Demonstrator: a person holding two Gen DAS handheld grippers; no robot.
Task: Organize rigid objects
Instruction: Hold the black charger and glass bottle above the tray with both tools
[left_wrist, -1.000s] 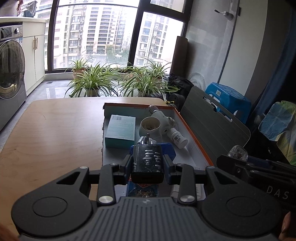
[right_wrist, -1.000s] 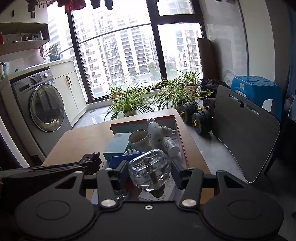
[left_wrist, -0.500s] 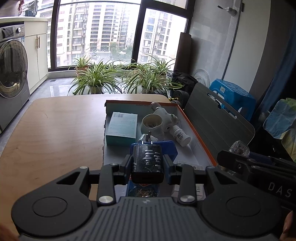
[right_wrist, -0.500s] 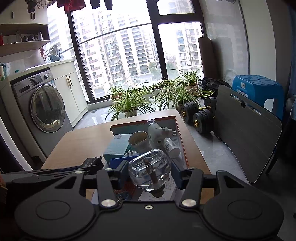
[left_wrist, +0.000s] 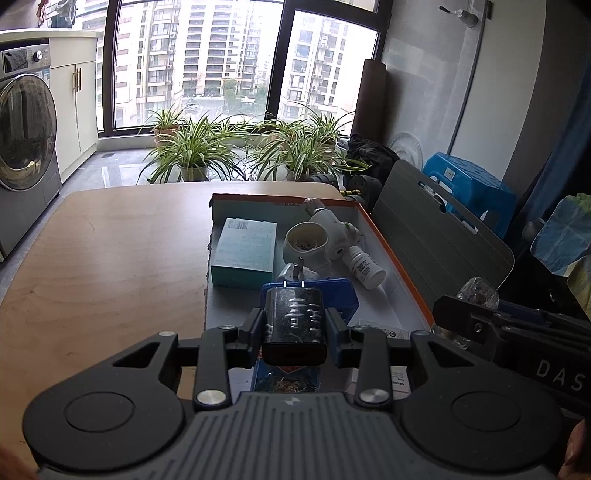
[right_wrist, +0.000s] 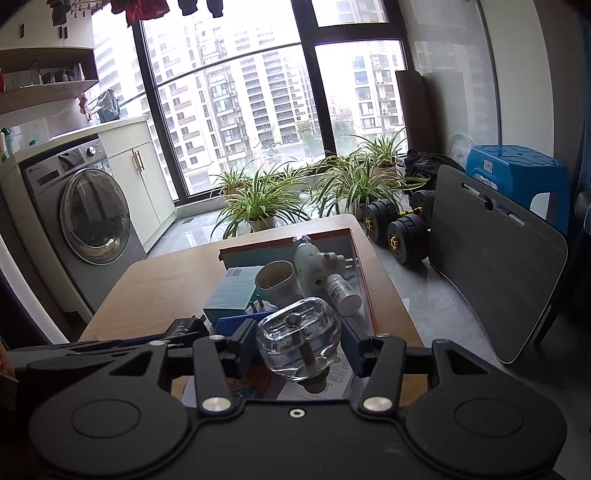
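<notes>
Light wooden table (left_wrist: 110, 266) carrying shallow orange-rimmed cardboard box (left_wrist: 391, 258) along right edge, apparently the collecting place. Inside, toward far end: teal carton (left_wrist: 245, 254), white cup (left_wrist: 306, 245), small white bottle (left_wrist: 365, 267). Left gripper (left_wrist: 294, 325) clamped on black plug adapter (left_wrist: 294, 319), prongs forward, above box's near end. Right gripper (right_wrist: 298, 341) clamped on clear glass bottle (right_wrist: 298, 338), also above near end. Left view alone showing cup's interior; right view alone showing dumbbells (right_wrist: 399, 225) on floor.
</notes>
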